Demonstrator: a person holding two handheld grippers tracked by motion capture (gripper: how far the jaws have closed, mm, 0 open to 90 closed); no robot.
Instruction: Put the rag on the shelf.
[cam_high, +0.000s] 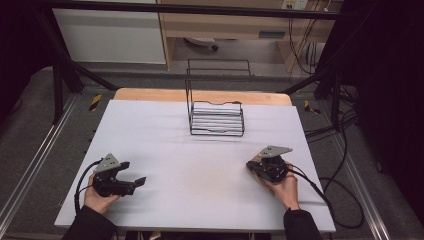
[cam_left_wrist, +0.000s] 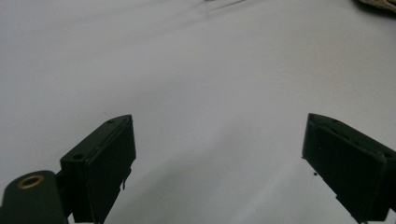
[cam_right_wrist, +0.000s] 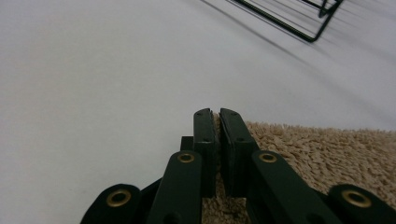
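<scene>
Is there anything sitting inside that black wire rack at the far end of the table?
No, the wire rack stands bare on the white table, with the surface showing through its bars.

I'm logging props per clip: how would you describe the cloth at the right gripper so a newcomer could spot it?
Start at the white table, with a black wire rack at its far middle. Come to the near right corner, where the right gripper sits with its jaws closed on the edge of a beige cloth. The cloth's shaggy, looped pile is the one soft thing among hard black parts.
</scene>
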